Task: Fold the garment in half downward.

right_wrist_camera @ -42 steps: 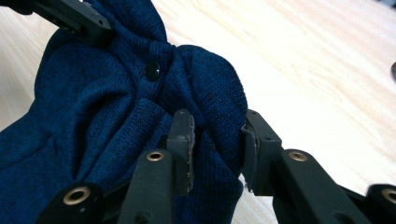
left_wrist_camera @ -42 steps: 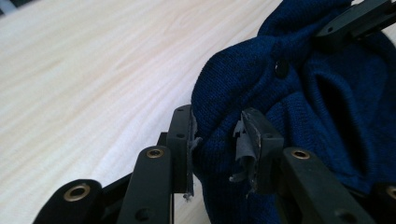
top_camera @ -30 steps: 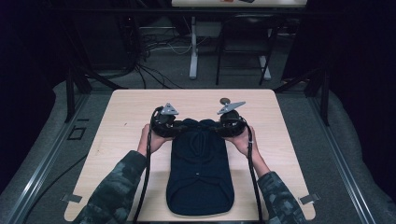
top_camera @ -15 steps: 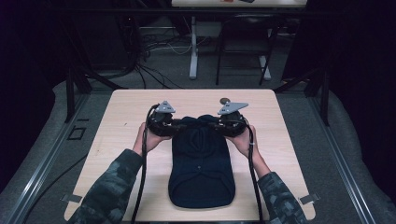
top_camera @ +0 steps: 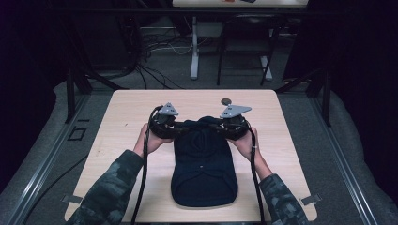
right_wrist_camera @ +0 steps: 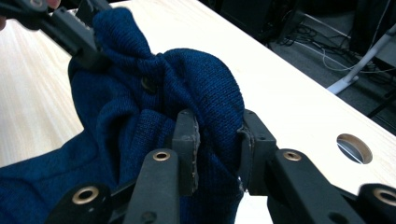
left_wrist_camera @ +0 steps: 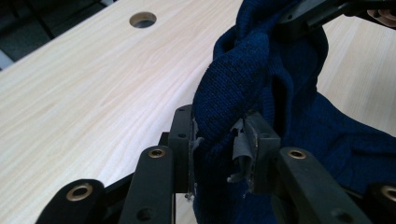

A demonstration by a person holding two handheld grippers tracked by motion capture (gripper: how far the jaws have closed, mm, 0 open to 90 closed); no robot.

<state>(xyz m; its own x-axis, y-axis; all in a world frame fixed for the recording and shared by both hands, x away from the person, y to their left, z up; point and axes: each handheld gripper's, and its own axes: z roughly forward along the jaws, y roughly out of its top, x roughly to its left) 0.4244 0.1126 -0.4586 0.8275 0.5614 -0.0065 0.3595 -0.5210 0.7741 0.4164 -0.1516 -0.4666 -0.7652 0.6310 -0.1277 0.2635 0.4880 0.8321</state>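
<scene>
Landmark: the table hole (top_camera: 226,101), the round opening at the far edge of the wooden table (top_camera: 126,117).
Left gripper (top_camera: 165,125): sitting to the left of the hole and nearer the person, with its jaws clamping a thick bunch of knit at the garment's far left corner; in the left gripper view (left_wrist_camera: 219,154) the fabric is packing the gap between the pads.
Garment (top_camera: 202,164): a dark blue knitted piece, running from just short of the hole back toward the person's edge; its far end is lifting into a gathered ridge between the two grippers while the near end is lying flat on the table.
Right gripper (top_camera: 232,126): sitting just near of the hole and slightly to its right, with its jaws pinching a fat fold of the same knit, as the right gripper view (right_wrist_camera: 217,154) shows.
Step, as I judge it: folding or pulling the far end, both hands working together.
Doing it well: keeping both grips level and moving at one pace so the ridge is not twisting; raising the cloth enough that it is not dragging; carrying it straight away from the hole toward the near hem.
Risk: the stretchy knit slipping out of one clamp and leaving a skewed fold.
</scene>
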